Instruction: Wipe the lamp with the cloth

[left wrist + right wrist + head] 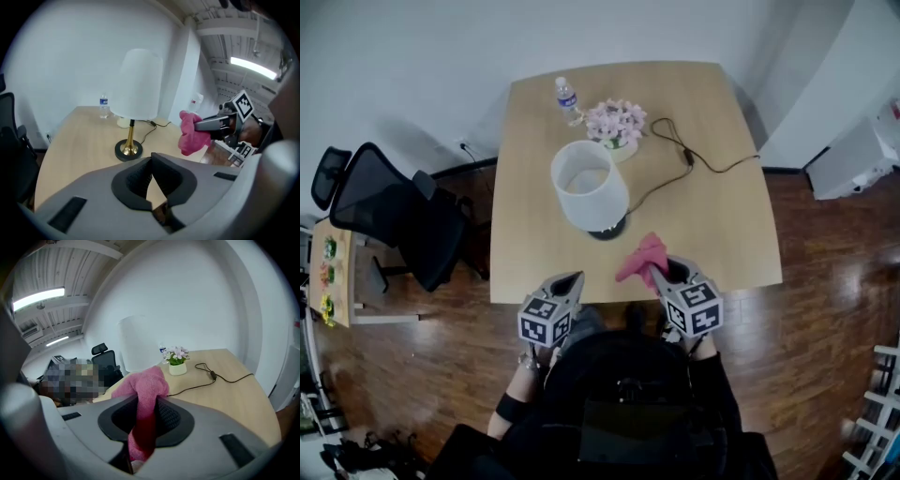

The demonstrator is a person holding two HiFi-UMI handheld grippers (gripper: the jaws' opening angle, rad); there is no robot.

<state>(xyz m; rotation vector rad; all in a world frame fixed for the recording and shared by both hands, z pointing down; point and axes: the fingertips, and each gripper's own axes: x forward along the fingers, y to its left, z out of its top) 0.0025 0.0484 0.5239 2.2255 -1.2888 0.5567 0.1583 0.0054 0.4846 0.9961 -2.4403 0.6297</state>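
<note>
My right gripper (pixel 147 401) is clamped on the pink cloth (pixel 143 385), whose bunched top stands up out of the jaws while the rest hangs down between them; seen from the head view, I hold it over the near edge of the tabletop (pixel 534 253), a little right of the middle. My left gripper (pixel 151 157) has its jaws closed tip to tip with nothing between them, and it sits at the same near edge, just left of the right one and apart from it. The lamp (pixel 589 185) stands upright around the middle of the tabletop, white shade on a brass stem and round dark base, near the cloth but not touching it. Its black cord (pixel 694 159) runs off toward the right edge. By the far edge are a small pot of pink flowers (pixel 616 125) and, just left of it, a water bottle (pixel 567 97). A black office chair (pixel 394 211) stands on the floor off the left edge
</note>
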